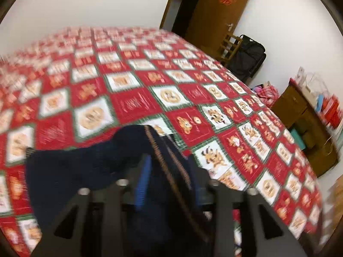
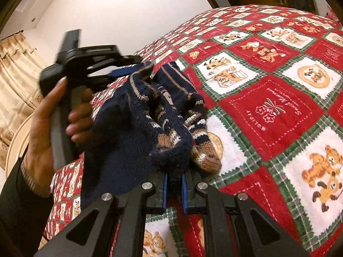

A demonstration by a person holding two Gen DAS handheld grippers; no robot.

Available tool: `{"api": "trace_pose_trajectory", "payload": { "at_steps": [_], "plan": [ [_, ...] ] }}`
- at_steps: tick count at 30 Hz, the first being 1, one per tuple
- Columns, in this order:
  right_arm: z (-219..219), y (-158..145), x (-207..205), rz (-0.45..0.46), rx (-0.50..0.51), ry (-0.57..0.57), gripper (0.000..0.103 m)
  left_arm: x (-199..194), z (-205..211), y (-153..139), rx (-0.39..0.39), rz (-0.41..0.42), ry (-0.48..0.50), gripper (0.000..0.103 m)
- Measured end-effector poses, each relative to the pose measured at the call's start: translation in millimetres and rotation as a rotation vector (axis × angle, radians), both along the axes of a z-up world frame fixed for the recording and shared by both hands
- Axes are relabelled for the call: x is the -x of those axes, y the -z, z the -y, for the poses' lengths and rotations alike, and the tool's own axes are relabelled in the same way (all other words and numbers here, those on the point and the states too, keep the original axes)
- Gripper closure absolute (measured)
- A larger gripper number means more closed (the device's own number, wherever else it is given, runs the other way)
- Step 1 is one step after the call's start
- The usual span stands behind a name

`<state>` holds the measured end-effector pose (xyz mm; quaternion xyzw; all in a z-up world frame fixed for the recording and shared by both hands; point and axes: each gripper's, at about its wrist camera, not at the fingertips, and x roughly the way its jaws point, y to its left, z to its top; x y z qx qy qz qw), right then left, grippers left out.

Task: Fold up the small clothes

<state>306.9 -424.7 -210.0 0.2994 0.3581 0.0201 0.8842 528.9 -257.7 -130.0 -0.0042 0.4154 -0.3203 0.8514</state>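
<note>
Knitwear, a small navy sweater [image 2: 137, 115] with tan and white pattern, hangs bunched just above the red-and-white patchwork bedspread [image 2: 268, 107]; the right gripper [image 2: 174, 189] has its blue pads nearly together, pinching a fold of the sweater's edge; the left gripper [image 1: 169, 171], held by a hand [image 2: 49, 132] on the sweater's far side, stands partly open with knit draped between its fingers, not pressed; a wooden door [image 1: 218, 12] stands beyond the bedspread.
</note>
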Motion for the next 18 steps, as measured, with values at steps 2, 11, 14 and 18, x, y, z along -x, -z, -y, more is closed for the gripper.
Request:
{"api": "trace_pose_trajectory", "payload": {
  "at_steps": [2, 11, 14, 18],
  "plan": [
    [5, -2, 5, 0.006, -0.015, 0.013, 0.087, 15, -22, -4, 0.01, 0.042, -0.019, 0.046],
    [11, -63, 8, 0.131, 0.189, 0.096, 0.043, 72, -124, 32, -0.076, 0.131, -0.219, 0.029],
    [5, -70, -35, 0.103, 0.13, -0.025, 0.044, 81, -120, 45, -0.113, 0.114, -0.201, 0.029],
    [-10, -63, -108, -0.008, 0.128, -0.131, 0.044, 91, -112, 60, -0.163, 0.103, -0.168, 0.029]
  ]
}}
